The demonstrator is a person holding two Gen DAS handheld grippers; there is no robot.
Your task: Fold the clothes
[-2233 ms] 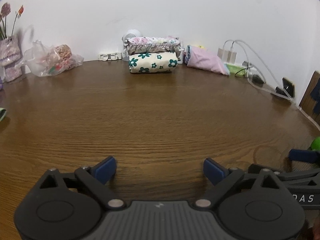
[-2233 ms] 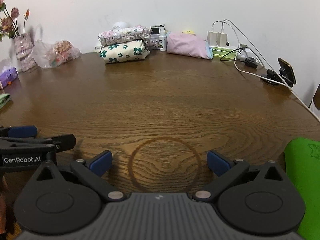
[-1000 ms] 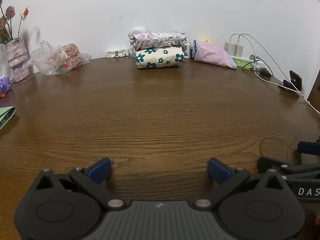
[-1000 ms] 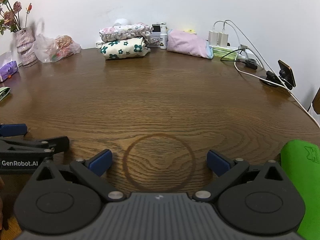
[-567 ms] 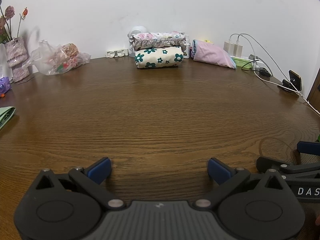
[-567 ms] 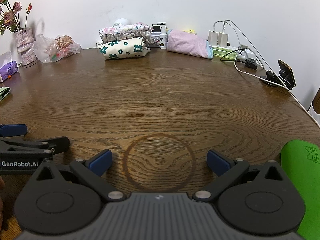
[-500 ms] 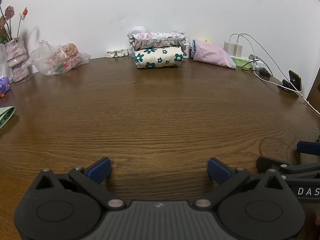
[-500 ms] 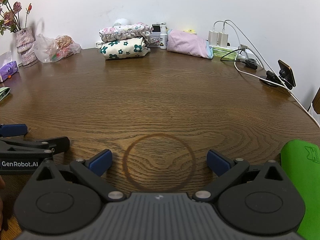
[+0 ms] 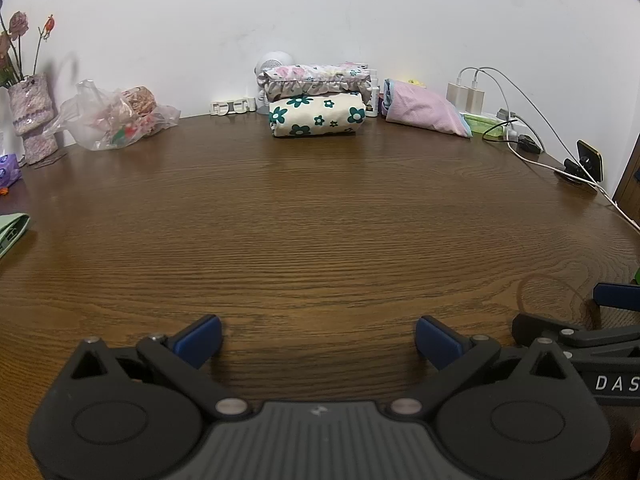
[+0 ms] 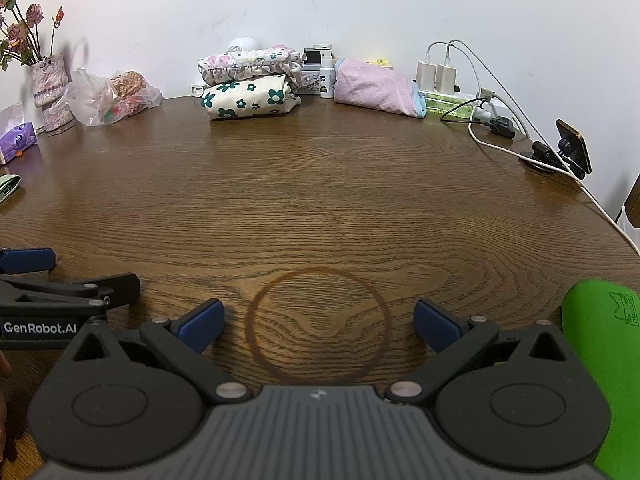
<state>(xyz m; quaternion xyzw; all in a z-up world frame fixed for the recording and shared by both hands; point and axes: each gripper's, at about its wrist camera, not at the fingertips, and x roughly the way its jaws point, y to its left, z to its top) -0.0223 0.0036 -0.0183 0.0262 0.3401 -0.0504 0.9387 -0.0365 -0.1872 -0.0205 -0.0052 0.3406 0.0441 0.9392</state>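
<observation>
Two folded garments are stacked at the back of the brown wooden table (image 9: 320, 216): a cream one with dark green flowers (image 9: 317, 120) (image 10: 250, 101) below, a pale frilled floral one (image 9: 316, 78) (image 10: 248, 65) on top. A folded pink garment (image 9: 422, 107) (image 10: 376, 86) lies to their right. My left gripper (image 9: 318, 338) stands open over bare wood near the front edge, holding nothing. My right gripper (image 10: 318, 324) is open too, over a ring stain (image 10: 316, 326). Each gripper shows at the other's side.
A vase of dried flowers (image 10: 48, 84) and a plastic bag (image 10: 112, 98) sit at the back left. Chargers and cables (image 10: 480, 112) and a phone stand (image 10: 568, 152) line the back right. A green object (image 10: 608, 364) lies at the right front edge, and a green item (image 9: 12, 232) at the left.
Since 2.2 s ago both views shifted slightly and the table looks a bit farther. Over the last second nothing has visibly moved; both grippers stay open.
</observation>
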